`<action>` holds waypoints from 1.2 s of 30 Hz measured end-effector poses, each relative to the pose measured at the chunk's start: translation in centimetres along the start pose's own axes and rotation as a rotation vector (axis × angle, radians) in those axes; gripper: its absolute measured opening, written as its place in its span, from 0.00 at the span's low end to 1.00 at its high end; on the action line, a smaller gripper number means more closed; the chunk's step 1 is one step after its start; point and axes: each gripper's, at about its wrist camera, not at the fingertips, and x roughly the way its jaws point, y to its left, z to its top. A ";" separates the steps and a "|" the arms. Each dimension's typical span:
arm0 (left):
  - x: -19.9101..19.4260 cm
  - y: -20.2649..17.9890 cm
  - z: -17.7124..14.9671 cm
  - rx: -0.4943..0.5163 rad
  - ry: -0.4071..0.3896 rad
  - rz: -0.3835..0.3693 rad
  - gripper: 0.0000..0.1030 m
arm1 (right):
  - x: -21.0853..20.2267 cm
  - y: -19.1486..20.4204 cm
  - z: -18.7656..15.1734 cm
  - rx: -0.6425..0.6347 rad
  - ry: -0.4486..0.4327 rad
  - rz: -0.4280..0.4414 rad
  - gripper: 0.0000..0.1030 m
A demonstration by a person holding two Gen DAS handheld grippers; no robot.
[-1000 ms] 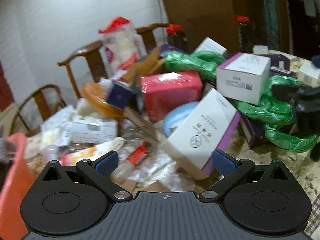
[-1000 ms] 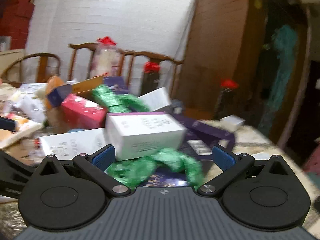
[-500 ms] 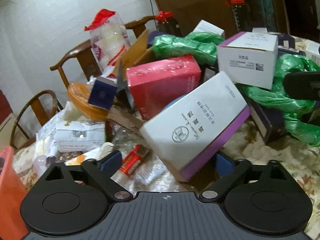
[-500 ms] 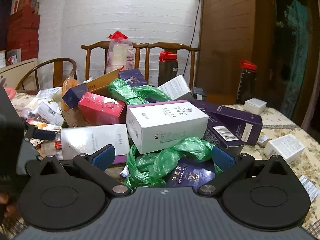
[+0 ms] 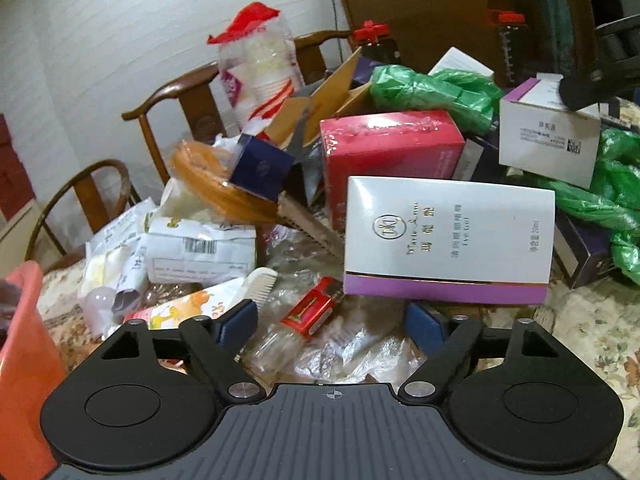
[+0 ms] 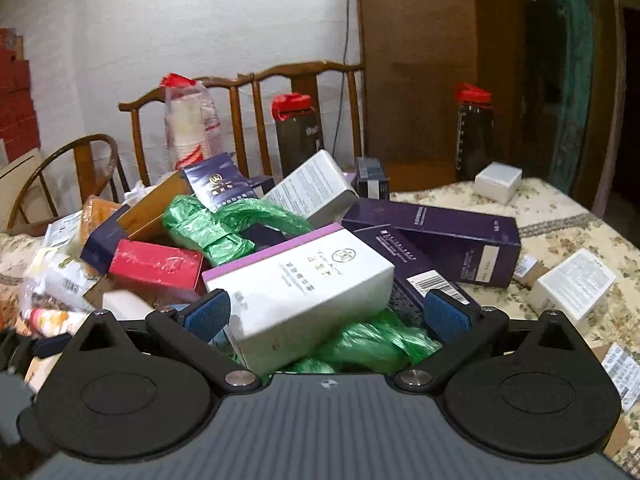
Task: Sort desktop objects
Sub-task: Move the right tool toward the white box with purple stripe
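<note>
Looking down the left tongs (image 5: pixel 330 322), I see a flat white box with a purple edge (image 5: pixel 448 236) straight ahead, propped face-up against the heap with its purple edge lowest and nearest me. Its long axis runs left to right across the view, tilted slightly. Behind it stands a red box (image 5: pixel 390 148), and a small red packet (image 5: pixel 310 308) lies on crumpled clear plastic just in front of the pads.

The left tongs point downward at the clutter. The jaws stand wide, slightly narrower than full spread, with nothing gripped; the right blue pad (image 5: pixel 424 322) sits just under the purple edge, and I cannot tell whether it touches.

From the right wrist view, the right tongs (image 6: pixel 328 314) also angle down over the heap. A white box with a purple side (image 6: pixel 304 284) lies lengthwise away from me, its far end pointing up and to the right, resting on a green plastic bag (image 6: pixel 372 344). The jaws are spread wide on either side of that box's near end. The left pad (image 6: pixel 208 314) looks close to the box's corner; the right pad stands clear. Nothing is clamped.

A floral tablecloth (image 6: pixel 560 216) shows to the right.
</note>
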 end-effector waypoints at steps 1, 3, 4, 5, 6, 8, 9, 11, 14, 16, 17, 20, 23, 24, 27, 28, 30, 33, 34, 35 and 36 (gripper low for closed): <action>-0.2 0.2 0.1 -0.014 0.005 -0.005 0.90 | 0.4 0.1 0.2 0.010 0.010 -0.008 1.00; -0.6 0.4 0.4 -0.048 0.012 -0.016 0.91 | 1.4 0.4 0.6 0.036 0.027 -0.031 1.00; -0.8 0.5 0.5 -0.067 0.016 -0.020 0.94 | 1.8 0.4 0.8 0.059 0.034 -0.035 1.00; -1.1 0.7 0.7 -0.089 0.020 -0.022 0.97 | 2.2 0.4 0.9 0.085 0.042 -0.035 1.00; -1.3 0.7 0.8 -0.101 0.016 -0.023 0.97 | 2.7 0.5 1.1 0.115 0.054 -0.034 1.00; -1.8 0.6 0.9 -0.097 0.001 -0.019 0.98 | 3.5 0.7 1.5 0.149 0.071 -0.038 1.00; -1.9 0.4 0.9 -0.088 -0.002 -0.008 0.98 | 4.0 1.0 1.6 0.160 0.075 -0.040 1.00; -2.1 0.2 0.8 -0.070 -0.012 0.018 0.98 | 4.4 1.6 1.7 0.158 0.065 -0.057 1.00; -2.4 0.4 0.7 -0.060 -0.021 0.039 0.99 | 5.0 2.7 1.8 0.113 0.042 -0.097 1.00; -2.3 0.9 0.7 -0.076 -0.018 0.039 0.99 | 5.5 3.1 1.5 0.095 0.041 -0.112 1.00; -2.3 1.1 0.7 -0.086 -0.014 0.042 0.99 | 5.8 3.2 1.3 0.088 0.041 -0.119 1.00; -2.2 1.3 0.5 -0.096 -0.007 0.035 1.00 | 5.8 3.0 0.6 0.078 0.041 -0.085 0.99; -2.1 1.1 0.3 -0.102 0.006 0.035 1.00 | 5.1 2.6 -0.4 0.071 0.033 -0.018 0.92; -2.2 1.0 0.2 -0.101 0.007 0.025 1.00 | 4.6 2.5 -0.7 0.061 0.017 -0.005 0.89; -2.8 1.2 0.2 -0.115 0.004 0.002 1.00 | 2.8 2.0 -1.6 0.050 -0.027 0.040 0.81; -3.1 1.4 0.3 -0.131 0.001 -0.001 1.00 | 2.3 1.7 -1.9 0.058 -0.034 0.065 0.78; -3.7 2.2 0.6 -0.189 -0.003 -0.023 1.00 | 1.5 1.0 -2.5 0.075 -0.047 0.112 0.77; -3.8 2.3 1.5 -0.238 0.009 -0.027 1.00 | 0.6 0.4 -3.5 0.060 -0.088 0.137 0.77; -3.5 2.1 1.9 -0.246 0.031 -0.002 1.00 | 0.3 0.4 -3.7 0.051 -0.099 0.142 0.77; -3.1 1.8 2.4 -0.255 0.057 0.026 1.00 | 0.1 0.3 -3.9 0.043 -0.111 0.147 0.77; -2.6 1.5 2.9 -0.269 0.080 0.047 1.00 | -0.2 0.3 -4.1 0.035 -0.120 0.148 0.76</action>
